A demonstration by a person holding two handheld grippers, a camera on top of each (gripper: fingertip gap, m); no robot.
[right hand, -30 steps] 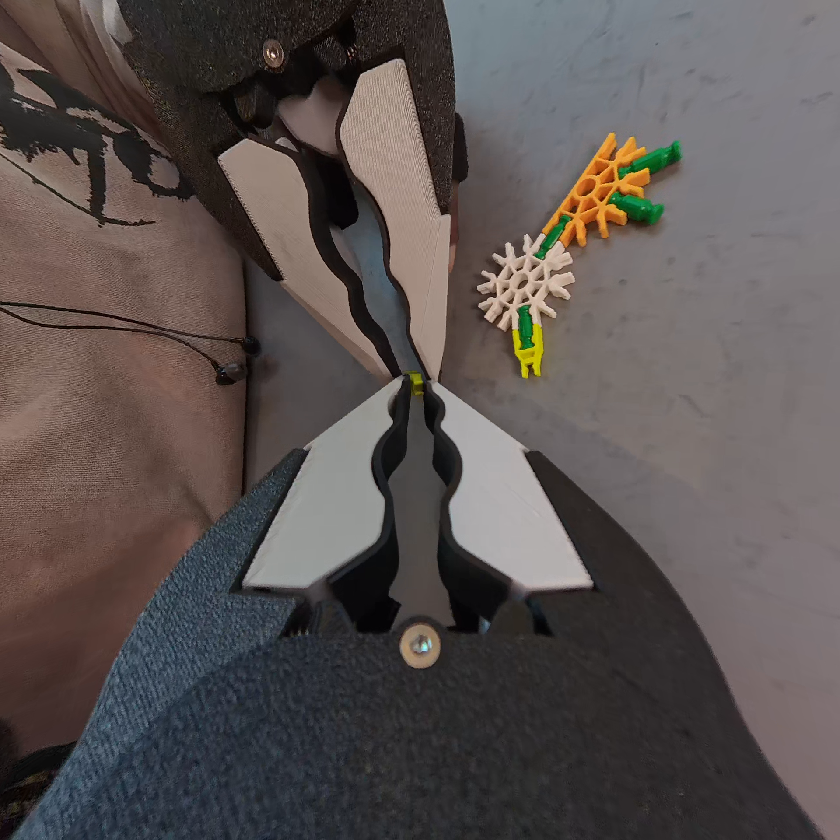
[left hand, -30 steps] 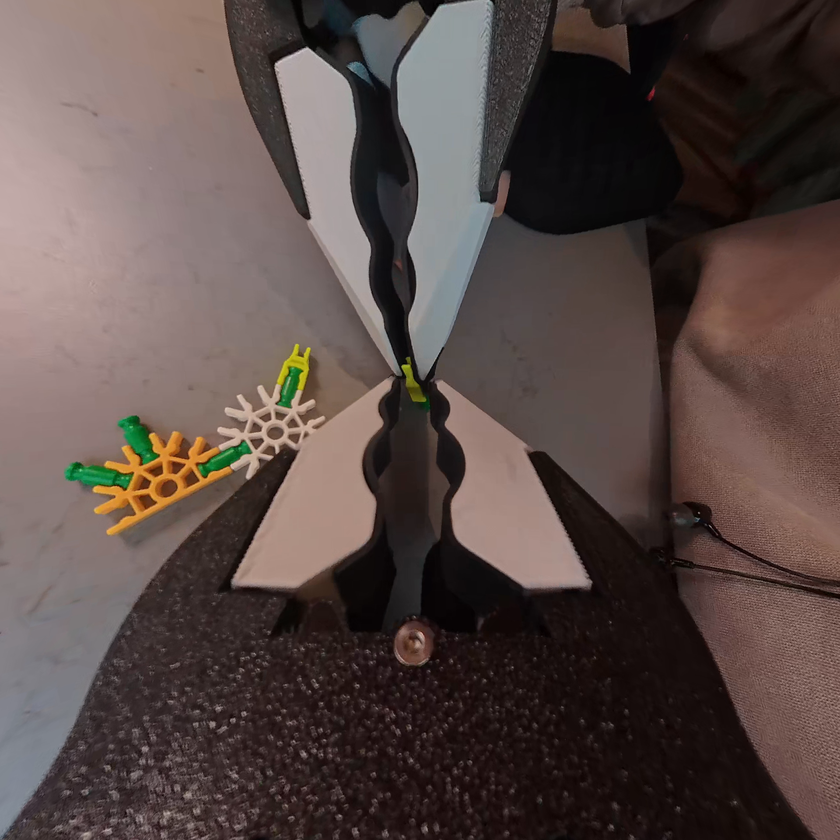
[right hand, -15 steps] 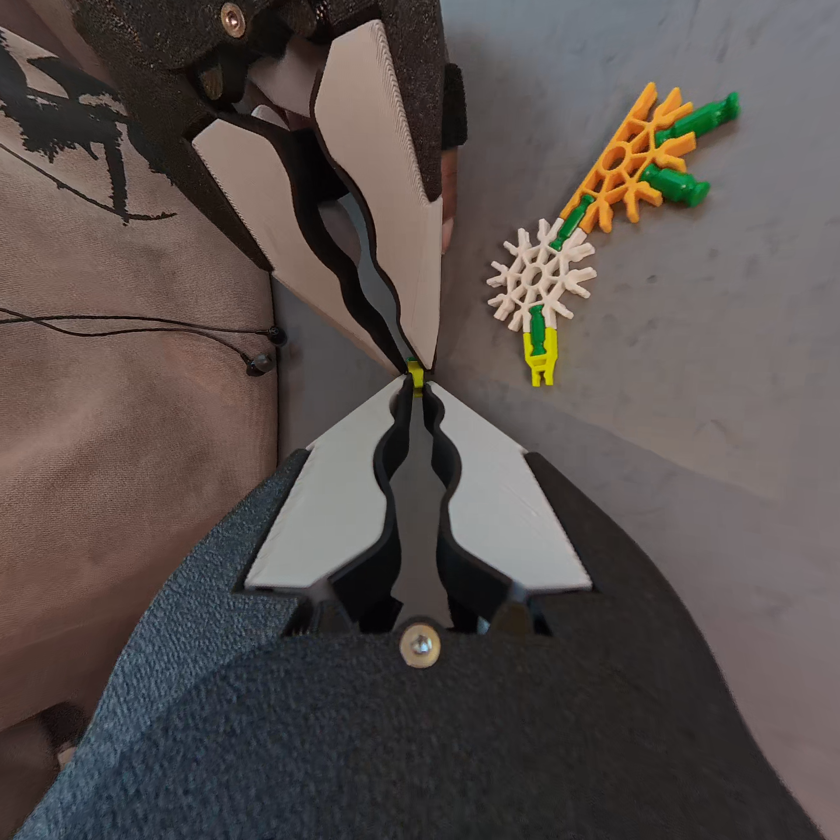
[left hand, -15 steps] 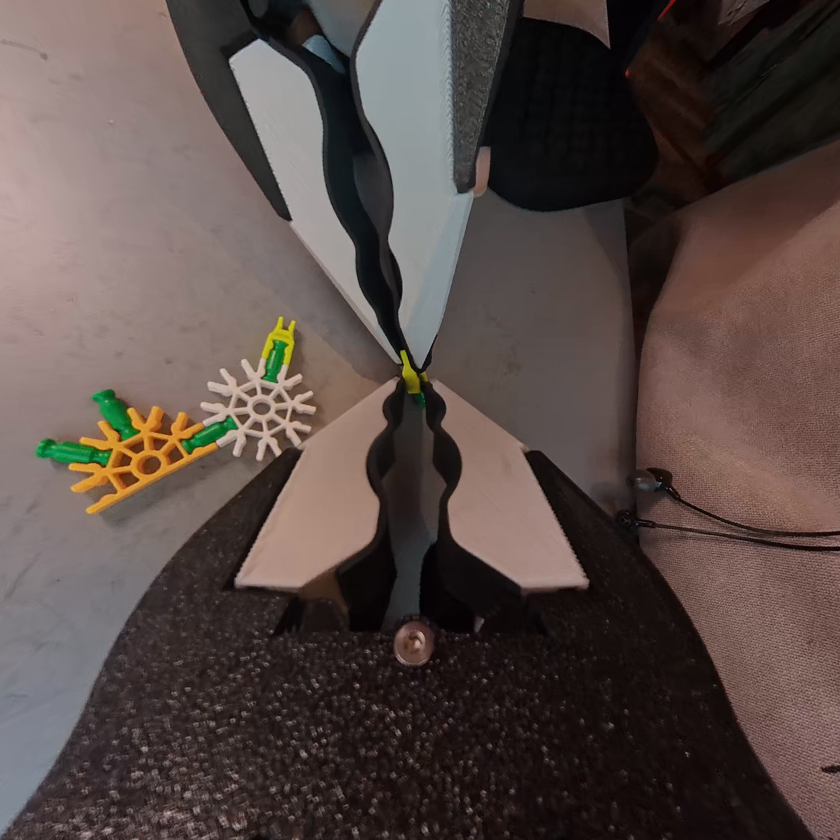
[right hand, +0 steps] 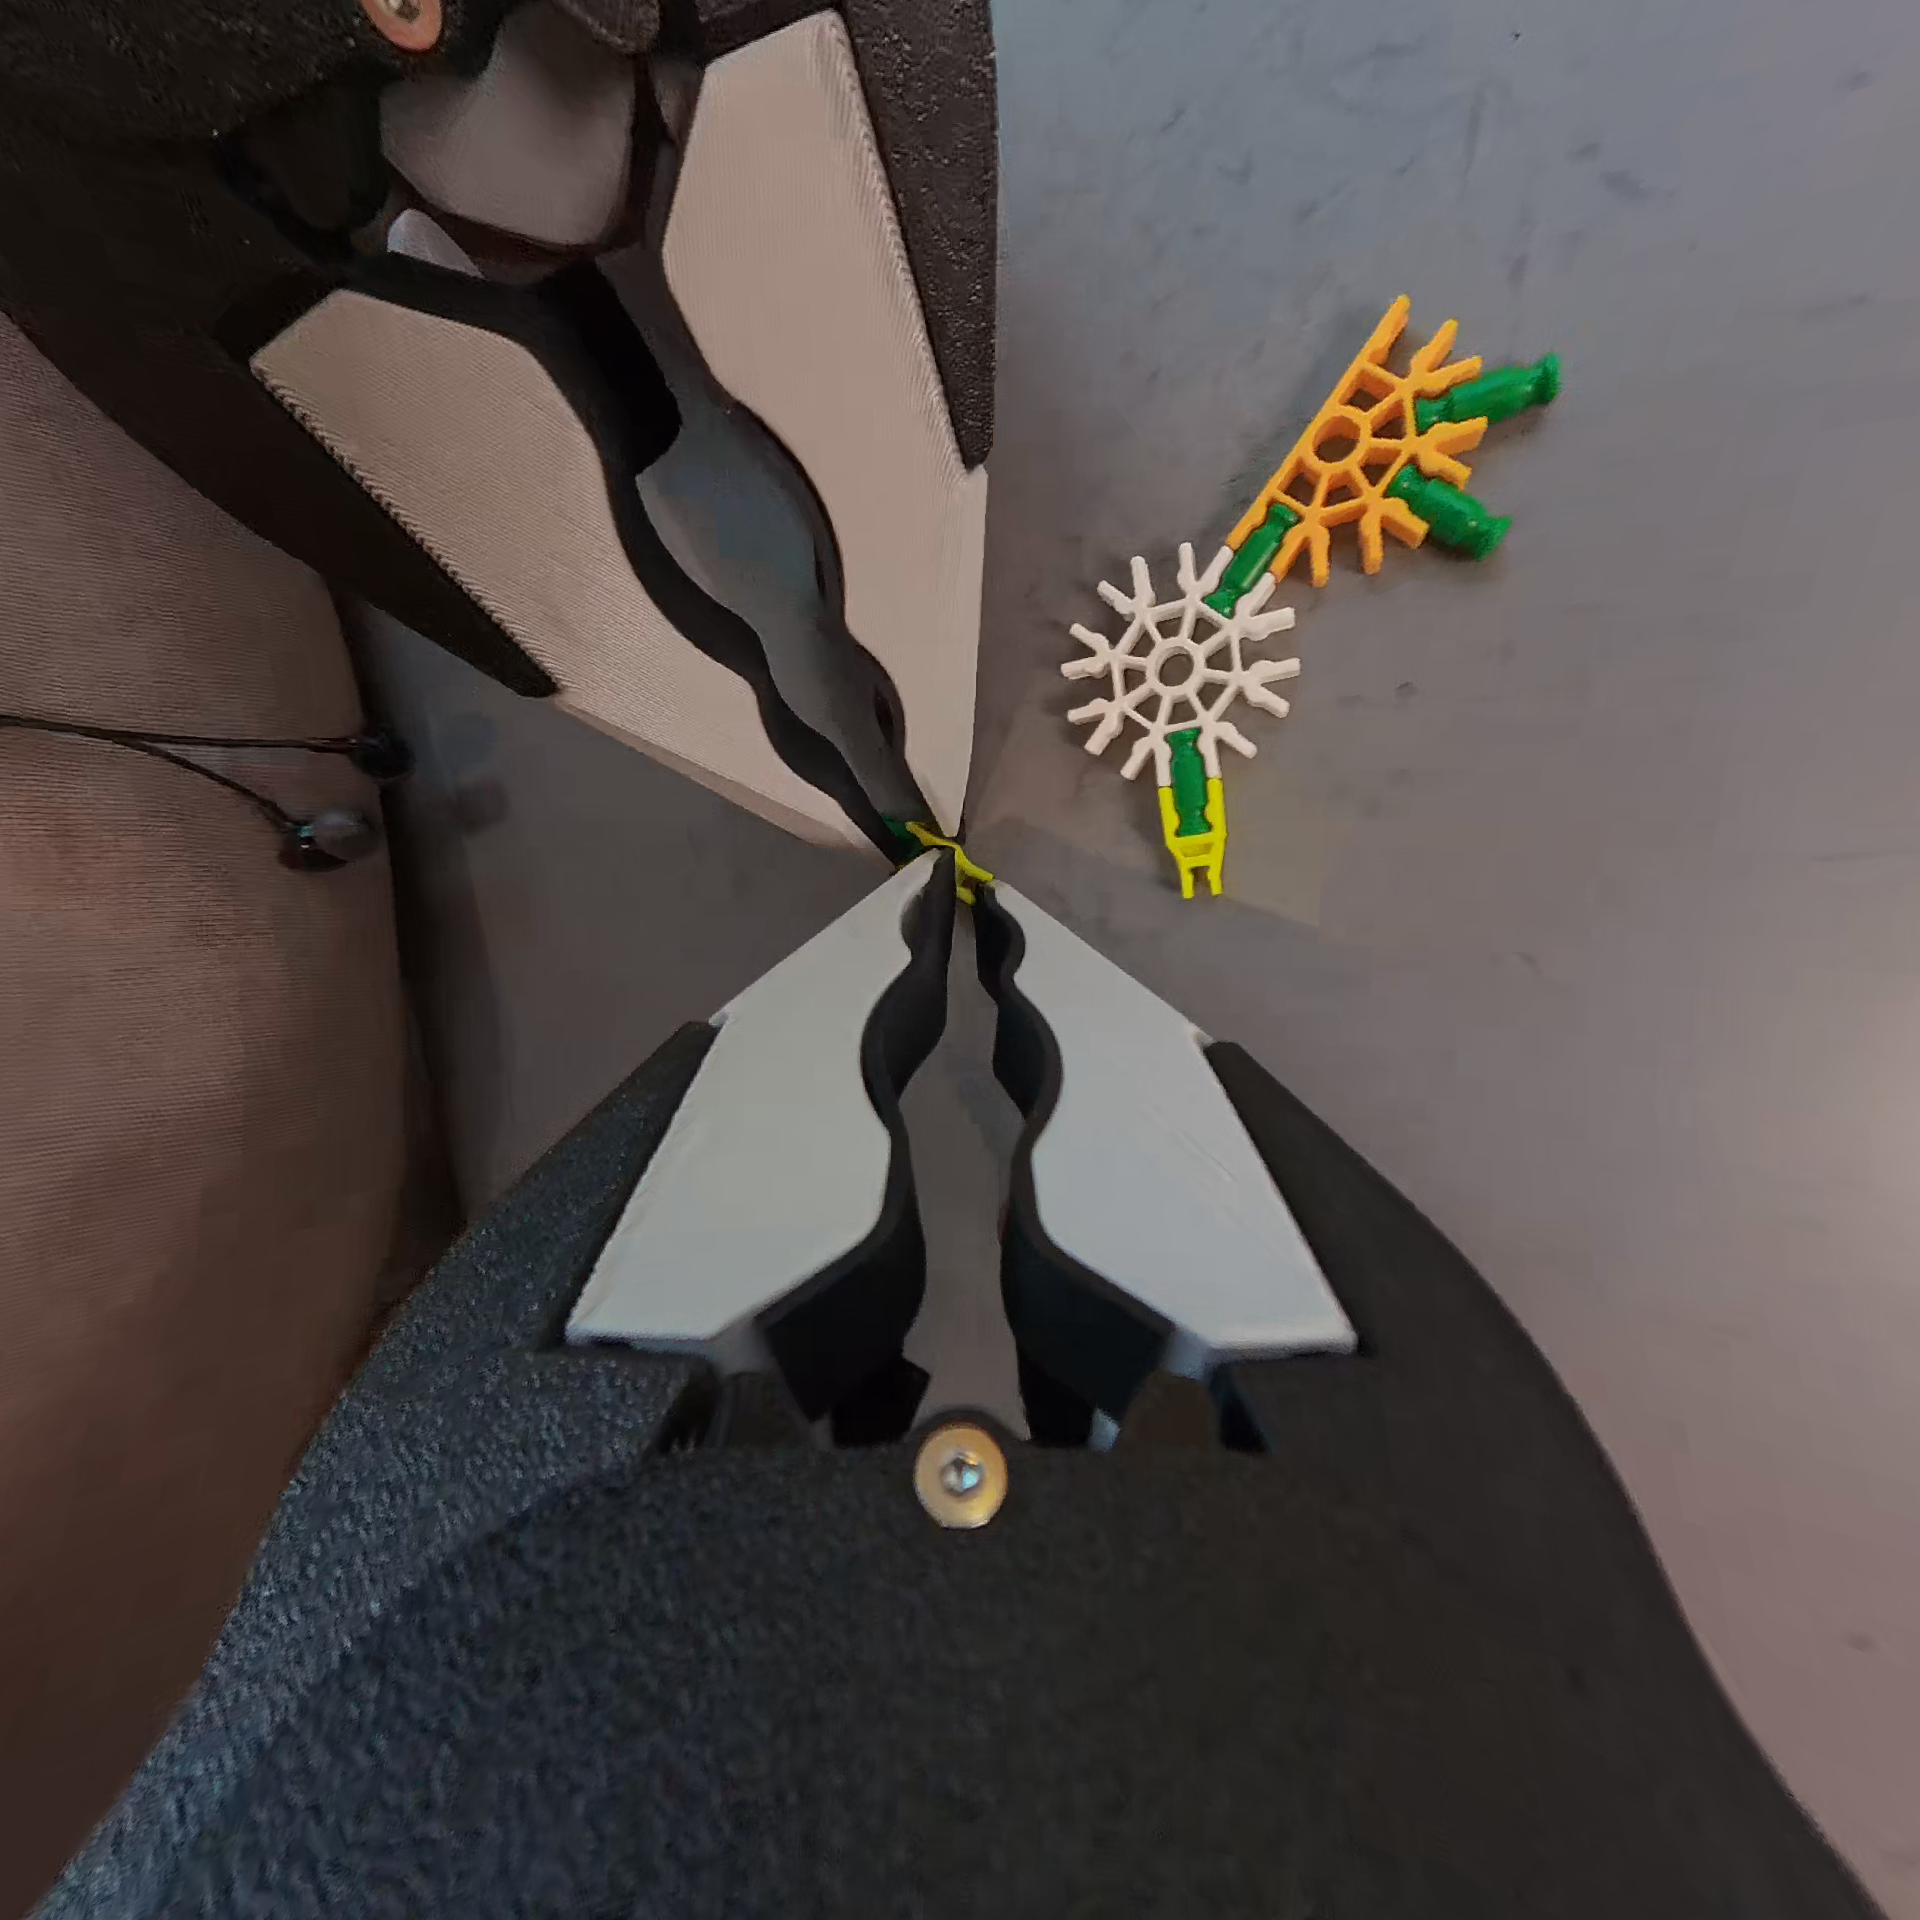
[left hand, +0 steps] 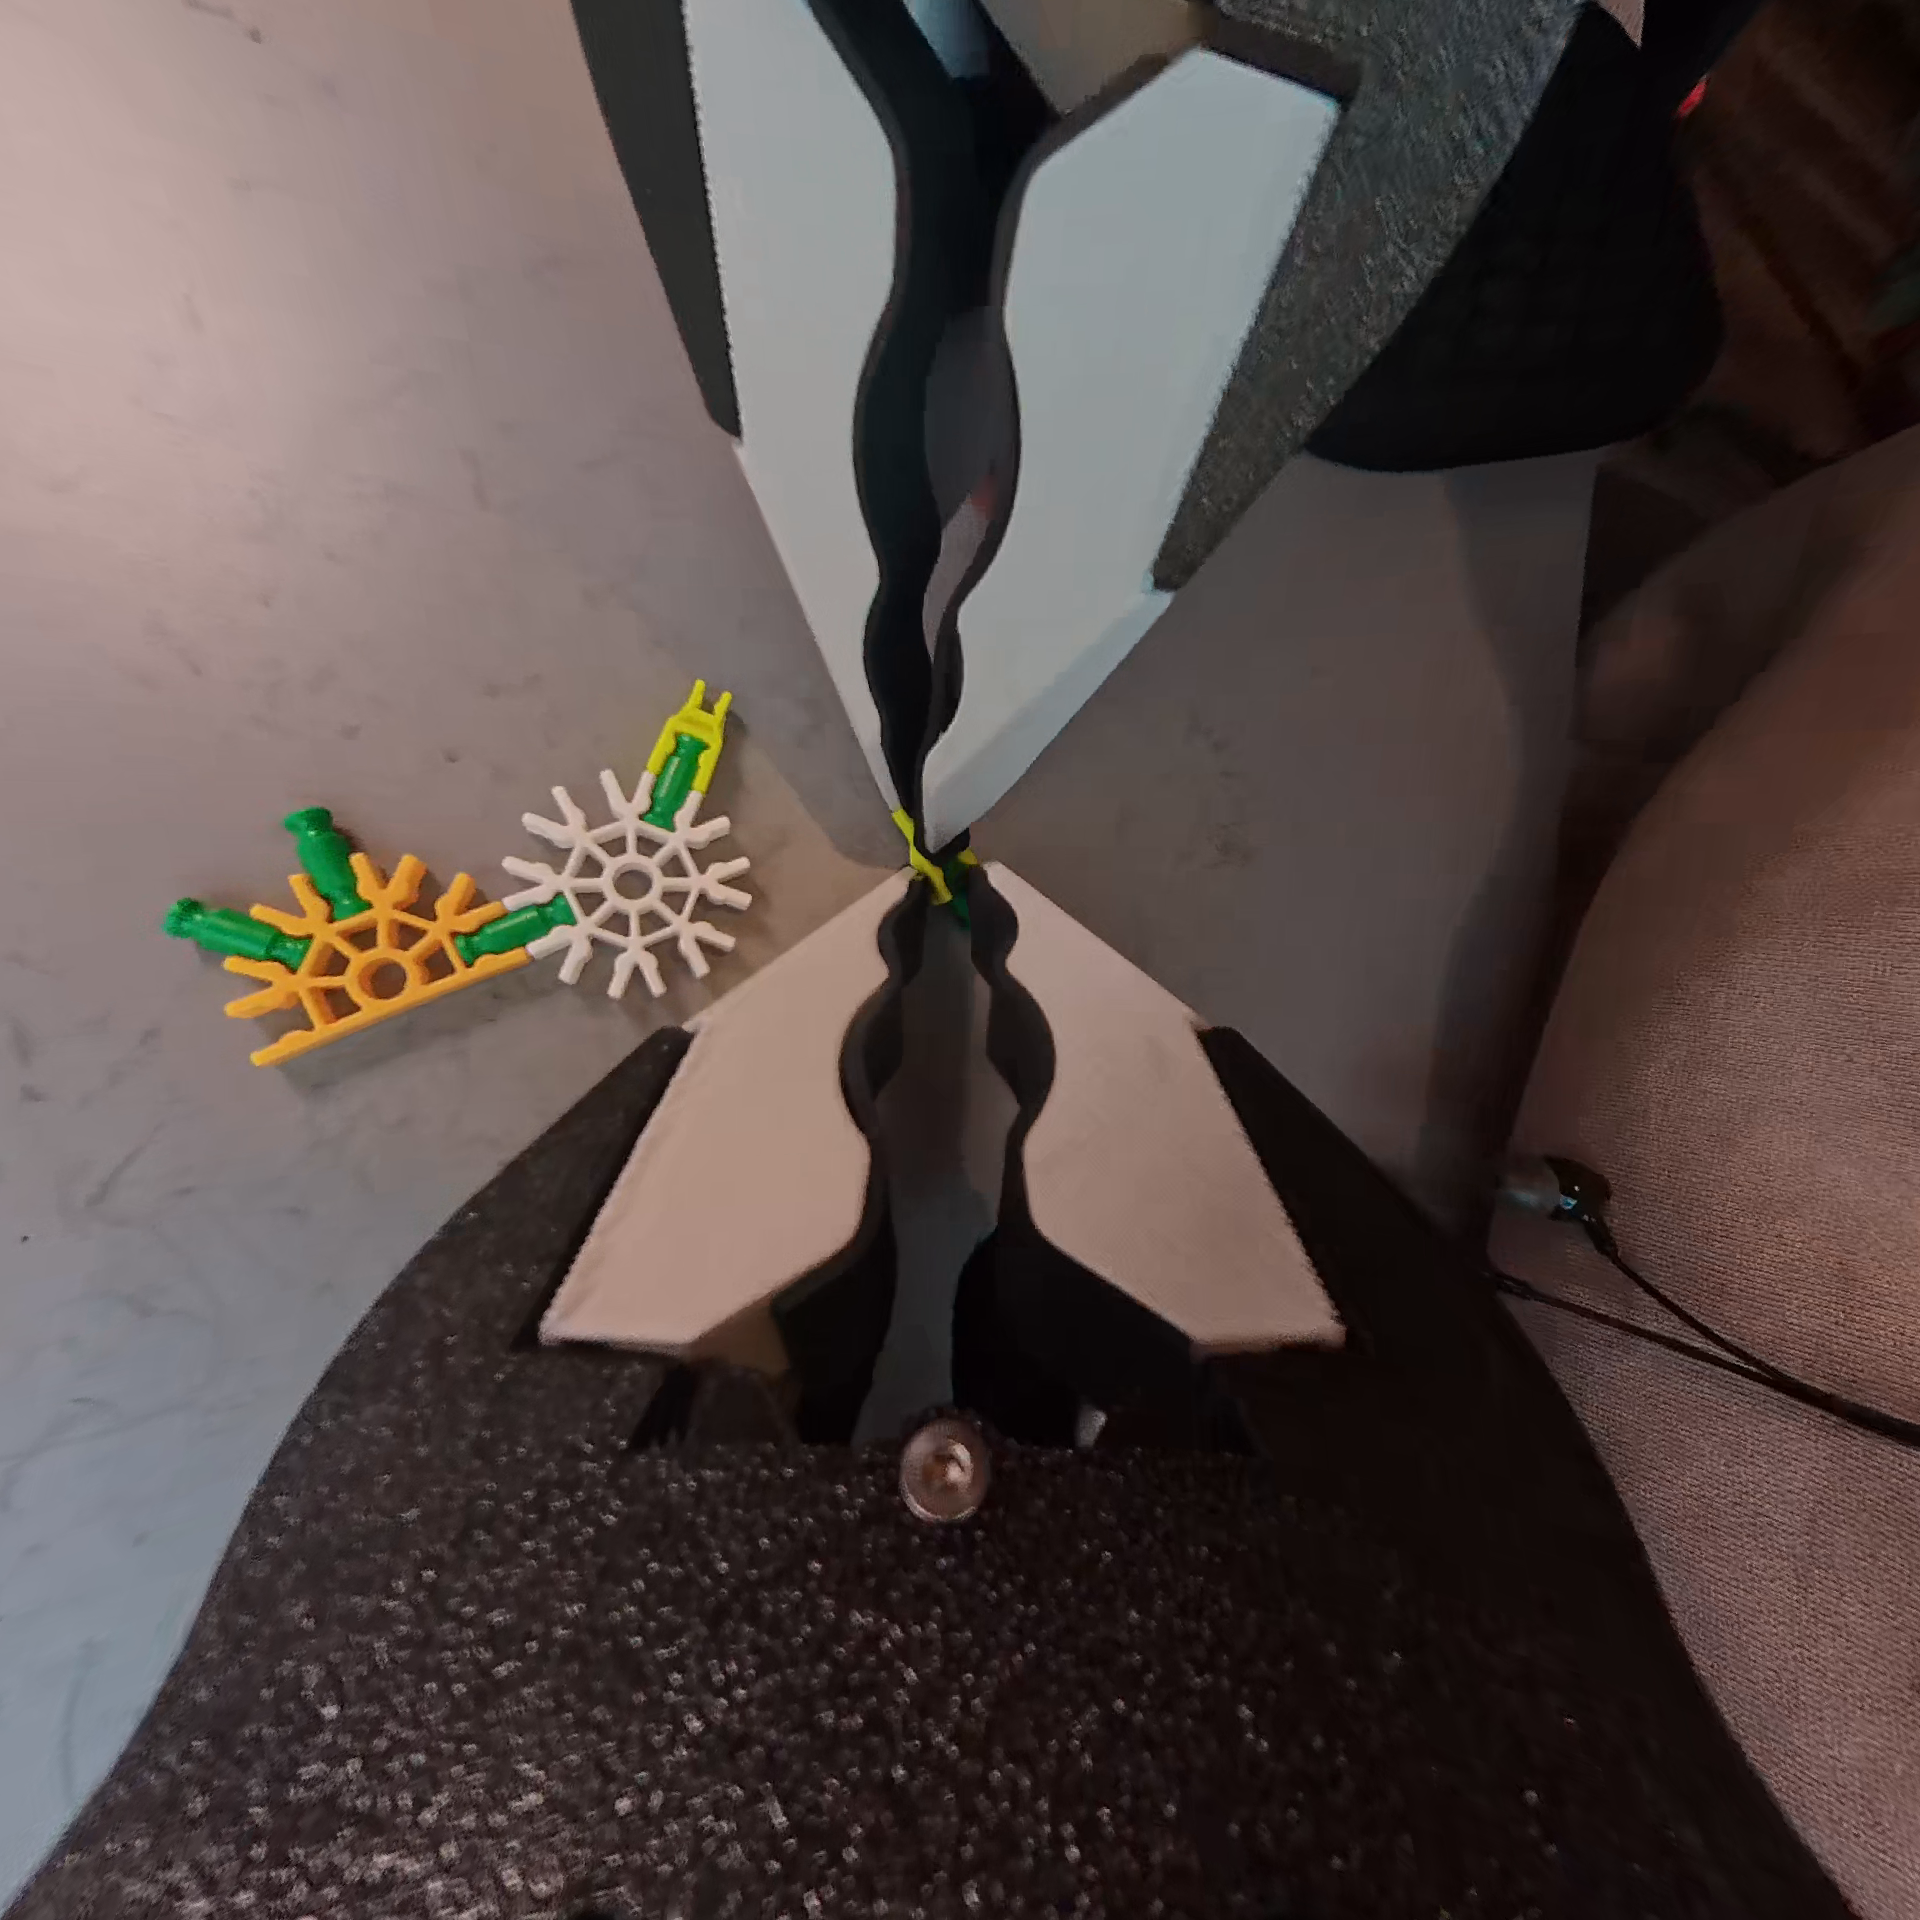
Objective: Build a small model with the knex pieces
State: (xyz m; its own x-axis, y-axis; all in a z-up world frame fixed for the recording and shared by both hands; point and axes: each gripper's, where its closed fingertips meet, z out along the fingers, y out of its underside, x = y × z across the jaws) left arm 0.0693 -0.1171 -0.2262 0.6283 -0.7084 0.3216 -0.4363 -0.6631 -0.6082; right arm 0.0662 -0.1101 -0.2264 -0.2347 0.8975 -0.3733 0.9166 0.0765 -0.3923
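Left gripper (left hand: pixel 935 883) and right gripper (right hand: pixel 940 868) meet tip to tip above the table (left hand: pixel 312 416), both clamped on a small yellow-green piece (left hand: pixel 932 864). A toy assembly (left hand: pixel 457 914) lies nearby on the table.

Mottled grey tabletop (left hand: pixel 312 416), soft even light

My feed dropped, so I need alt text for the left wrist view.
The left gripper and right gripper meet tip to tip, jaws shut on a small yellow and green piece above a grey table. To the left lies an orange and white connector assembly.
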